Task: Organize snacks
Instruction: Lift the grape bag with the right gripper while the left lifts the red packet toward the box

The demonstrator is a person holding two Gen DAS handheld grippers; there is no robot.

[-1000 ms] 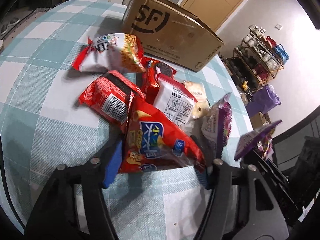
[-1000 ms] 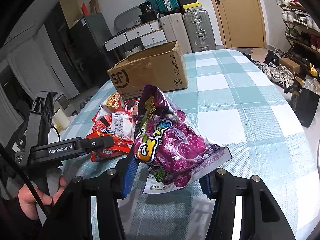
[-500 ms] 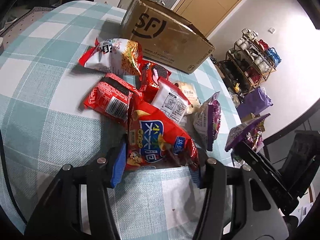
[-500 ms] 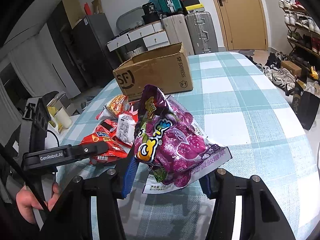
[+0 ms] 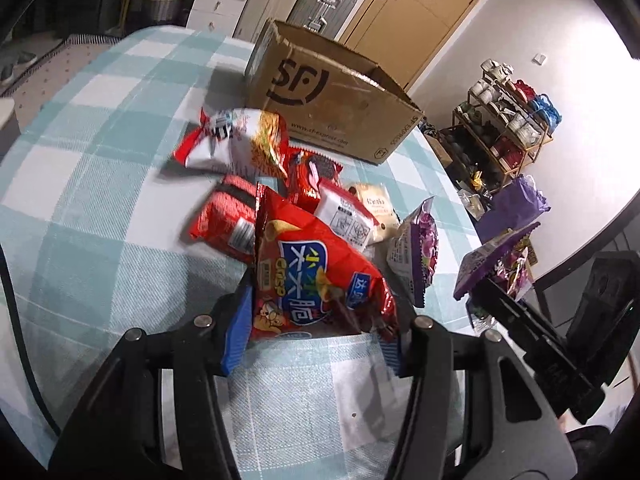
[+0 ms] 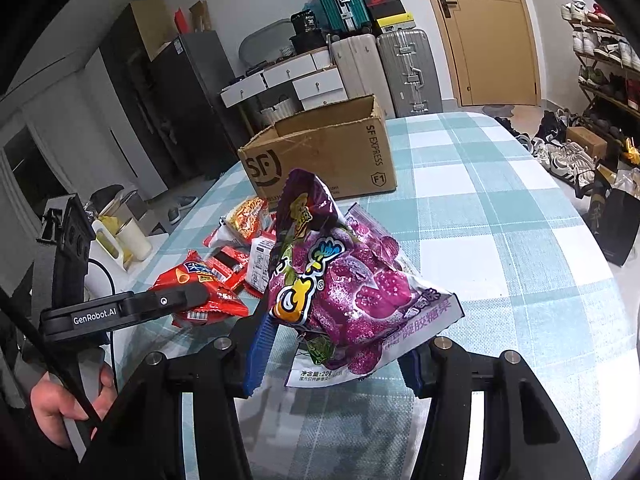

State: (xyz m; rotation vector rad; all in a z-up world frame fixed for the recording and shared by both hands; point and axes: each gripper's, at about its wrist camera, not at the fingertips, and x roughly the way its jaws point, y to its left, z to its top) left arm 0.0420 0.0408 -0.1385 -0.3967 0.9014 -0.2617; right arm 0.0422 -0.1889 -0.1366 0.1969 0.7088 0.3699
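Checked teal-and-white tabletop (image 5: 100, 208). Left gripper (image 5: 316, 336): jaws clenched on red crisp bag (image 5: 316, 276), lifted clear of snack pile. Right gripper (image 6: 336, 356): jaws clenched on purple gummy bag (image 6: 344, 284), held above tabletop. Loose snack pile (image 5: 280, 176) near tabletop middle: red packets, white noodle bag, small purple packet. Open cardboard box (image 5: 332, 96) just behind pile. Hand (image 6: 68, 404) visible on left gripper handle in right wrist view.
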